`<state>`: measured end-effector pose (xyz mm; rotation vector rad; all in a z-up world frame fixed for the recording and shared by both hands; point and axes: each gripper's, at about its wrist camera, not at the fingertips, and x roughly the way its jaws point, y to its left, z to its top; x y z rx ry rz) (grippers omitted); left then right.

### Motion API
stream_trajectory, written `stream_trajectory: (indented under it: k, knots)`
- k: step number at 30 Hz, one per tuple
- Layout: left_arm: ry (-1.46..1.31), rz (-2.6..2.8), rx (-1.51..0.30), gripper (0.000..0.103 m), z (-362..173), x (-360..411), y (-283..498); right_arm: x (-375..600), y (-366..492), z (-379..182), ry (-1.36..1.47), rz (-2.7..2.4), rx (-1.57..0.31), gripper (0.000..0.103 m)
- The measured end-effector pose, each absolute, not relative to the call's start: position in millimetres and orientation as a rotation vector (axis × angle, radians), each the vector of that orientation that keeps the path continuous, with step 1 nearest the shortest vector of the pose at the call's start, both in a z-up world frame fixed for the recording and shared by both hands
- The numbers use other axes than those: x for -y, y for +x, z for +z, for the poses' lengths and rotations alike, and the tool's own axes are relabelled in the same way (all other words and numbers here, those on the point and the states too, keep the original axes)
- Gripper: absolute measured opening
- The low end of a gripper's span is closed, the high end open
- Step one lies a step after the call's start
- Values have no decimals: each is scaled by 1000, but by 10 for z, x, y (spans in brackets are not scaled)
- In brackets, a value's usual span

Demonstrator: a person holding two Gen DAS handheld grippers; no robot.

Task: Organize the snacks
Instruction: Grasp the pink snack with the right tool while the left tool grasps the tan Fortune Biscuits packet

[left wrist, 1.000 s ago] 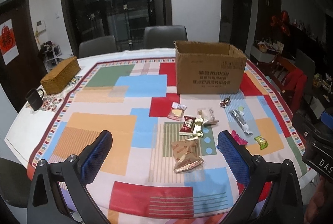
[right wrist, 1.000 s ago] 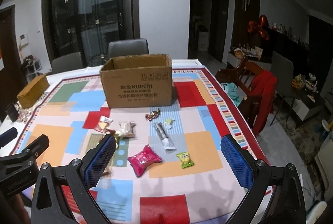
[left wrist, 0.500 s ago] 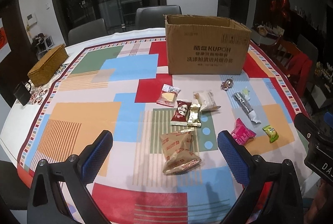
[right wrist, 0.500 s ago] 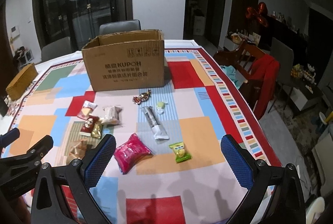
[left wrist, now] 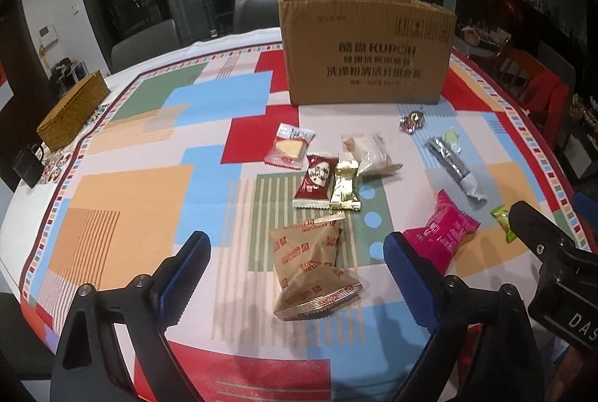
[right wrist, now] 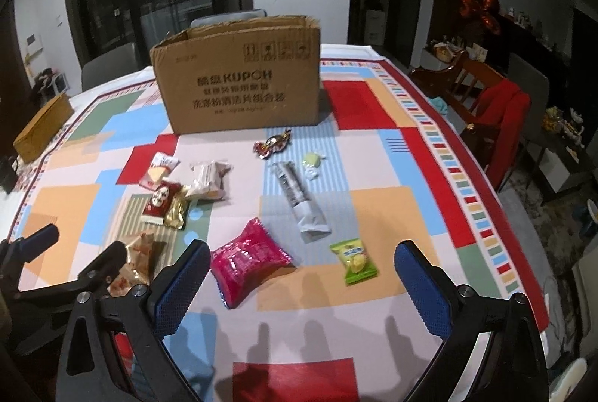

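Observation:
Several wrapped snacks lie on the patchwork tablecloth in front of an open cardboard box (left wrist: 366, 47) (right wrist: 239, 84). My left gripper (left wrist: 295, 241) hovers low over a brown packet (left wrist: 310, 267). The packet lies between the jaws, which are closing without touching it. My right gripper (right wrist: 302, 249) is open above a pink packet (right wrist: 248, 260) and a small green packet (right wrist: 353, 262). Beyond these lie a silver stick pack (right wrist: 299, 200), a red packet (left wrist: 317, 179), a gold packet (left wrist: 344, 187) and a white packet (left wrist: 368, 153).
A woven box (left wrist: 73, 110) and a black mug (left wrist: 28, 166) sit at the table's left edge. Grey chairs stand behind the table. A wooden chair with a red jacket (right wrist: 501, 118) stands at the right. The table's rim curves close below both grippers.
Both grippers have sunk toward the table and come nearer the snacks, which now look larger. The left jaws stand slightly narrower than before.

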<state>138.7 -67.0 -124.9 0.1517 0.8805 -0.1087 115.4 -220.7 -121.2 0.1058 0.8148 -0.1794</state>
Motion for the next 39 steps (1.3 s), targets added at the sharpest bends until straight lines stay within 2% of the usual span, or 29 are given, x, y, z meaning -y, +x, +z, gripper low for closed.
stream_trajectory:
  k: [8, 18, 27, 30, 33, 37, 39]
  knots:
    - [149, -117, -934, 84, -1456, 683, 1484, 2157, 1276, -1387, 83, -136, -856, 100]
    - [141, -116, -992, 79, -1670, 642, 1586, 2097, 1463, -1590, 54, -72, -909, 100]
    - [124, -123, -1045, 67, -1824, 571, 1683, 1981, 1641, -1753, 20, -28, -963, 100]
    - [111, -135, -1066, 58, -1865, 552, 1717, 1938, 1691, -1808, 6, -19, -982, 100]
    - [104, -140, -1066, 55, -1874, 535, 1741, 1907, 1745, -1878, -5, -13, -1004, 94]
    - [105, -143, -1062, 50, -1870, 546, 1768, 1902, 1813, -1968, 11, 0, -1045, 79]
    - [106, -147, -1061, 48, -1866, 550, 1777, 1891, 1825, -2004, 9, 5, -1057, 76]
